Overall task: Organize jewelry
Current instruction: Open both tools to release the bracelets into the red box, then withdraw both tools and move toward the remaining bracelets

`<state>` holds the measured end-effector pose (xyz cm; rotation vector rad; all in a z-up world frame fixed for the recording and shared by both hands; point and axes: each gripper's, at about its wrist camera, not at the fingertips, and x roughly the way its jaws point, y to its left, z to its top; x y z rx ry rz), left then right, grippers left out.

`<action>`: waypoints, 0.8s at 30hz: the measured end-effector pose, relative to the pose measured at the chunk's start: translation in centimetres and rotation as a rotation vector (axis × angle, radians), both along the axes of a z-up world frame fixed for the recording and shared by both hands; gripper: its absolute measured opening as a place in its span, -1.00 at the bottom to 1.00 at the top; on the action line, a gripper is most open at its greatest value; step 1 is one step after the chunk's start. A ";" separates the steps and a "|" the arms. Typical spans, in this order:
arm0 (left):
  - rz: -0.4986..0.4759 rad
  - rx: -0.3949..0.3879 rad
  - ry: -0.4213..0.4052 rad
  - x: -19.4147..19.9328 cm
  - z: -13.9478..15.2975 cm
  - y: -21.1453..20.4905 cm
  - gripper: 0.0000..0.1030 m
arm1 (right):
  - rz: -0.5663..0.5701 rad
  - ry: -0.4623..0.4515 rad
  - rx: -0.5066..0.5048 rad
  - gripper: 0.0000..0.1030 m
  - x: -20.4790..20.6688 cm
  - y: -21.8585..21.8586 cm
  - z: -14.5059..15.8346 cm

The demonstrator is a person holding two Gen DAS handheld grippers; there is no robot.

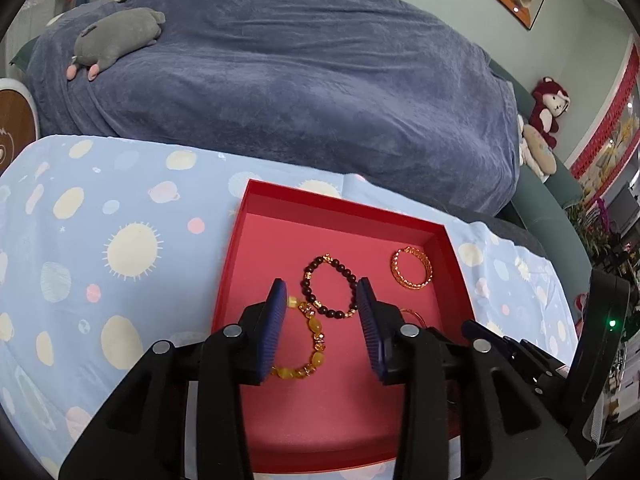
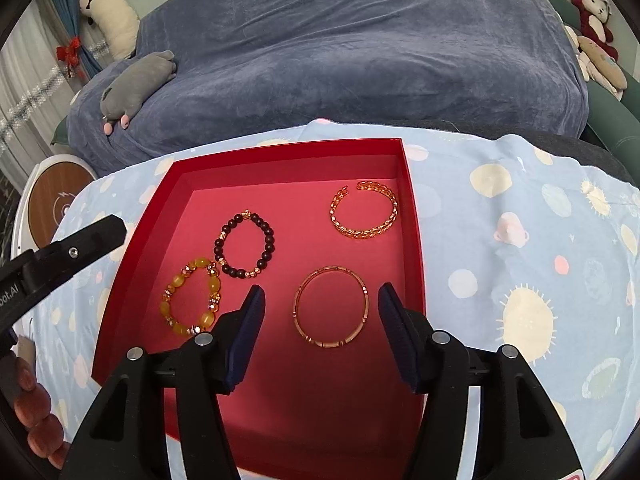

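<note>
Four bracelets lie apart in the red box; I judge the sorting nearly done, with any next move a gentle nudge or a lift clear. My right gripper hangs wide and empty above the plain gold bangle, which sits between its fingers. My left gripper is likewise wide and empty, with the dark bead bracelet and yellow bead bracelet between its fingers, and the gold chain cuff off right.

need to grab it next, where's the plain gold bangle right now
In the right wrist view the plain gold bangle lies flat in the red box, between the open right hand-held gripper fingers, right of the yellow bead bracelet.
</note>
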<state>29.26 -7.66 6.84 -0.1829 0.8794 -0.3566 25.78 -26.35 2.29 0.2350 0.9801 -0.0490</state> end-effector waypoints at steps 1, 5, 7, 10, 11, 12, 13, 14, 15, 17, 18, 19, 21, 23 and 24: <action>0.002 0.000 -0.003 -0.2 0.0 0.3 -0.32 | -0.007 -0.002 0.009 0.13 -0.5 -0.1 0.1; 0.015 -0.006 0.008 -2.1 0.1 1.4 -0.32 | -0.019 -0.009 0.027 0.13 -2.3 -0.3 0.6; 0.014 -0.001 0.010 -3.1 0.2 1.7 -0.32 | -0.019 -0.011 0.028 0.13 -3.5 -0.2 1.0; 0.005 0.007 0.008 -5.0 0.5 2.2 -0.32 | -0.013 -0.017 0.013 0.13 -5.5 0.1 1.7; 0.000 0.018 0.004 -5.5 0.6 2.3 -0.32 | -0.012 -0.020 0.007 0.13 -6.1 0.2 1.9; -0.009 0.031 -0.001 -6.5 0.8 2.5 -0.32 | -0.008 -0.023 -0.003 0.13 -7.0 0.4 2.2; -0.014 0.038 -0.004 -7.1 0.8 2.6 -0.32 | -0.004 -0.025 -0.009 0.13 -7.8 0.5 2.4; -0.016 0.043 -0.003 -8.0 0.8 2.8 -0.32 | -0.001 -0.028 -0.016 0.13 -8.7 0.7 2.6; -0.019 0.044 0.001 -8.7 0.6 3.0 -0.32 | 0.003 -0.028 -0.020 0.13 -9.5 0.9 2.7; -0.017 0.049 0.019 -10.3 0.1 3.4 -0.32 | 0.007 -0.019 -0.021 0.13 -11.0 1.2 2.5; -0.016 0.049 0.028 -11.0 -0.2 3.6 -0.32 | 0.008 -0.010 -0.017 0.13 -11.8 1.4 2.4; -0.013 0.050 0.036 -11.6 -0.4 3.8 -0.32 | 0.006 -0.002 -0.009 0.13 -12.7 1.5 2.1; -0.007 0.053 0.055 -13.0 -0.9 4.3 -0.32 | 0.004 0.010 -0.001 0.13 -13.9 1.8 1.8; -0.007 0.056 0.077 -14.4 -1.4 4.5 -0.32 | 0.001 0.021 0.004 0.13 -15.3 2.1 1.4; -0.008 0.058 0.081 -15.0 -1.5 4.7 -0.32 | 0.000 0.025 0.006 0.13 -15.7 2.3 1.2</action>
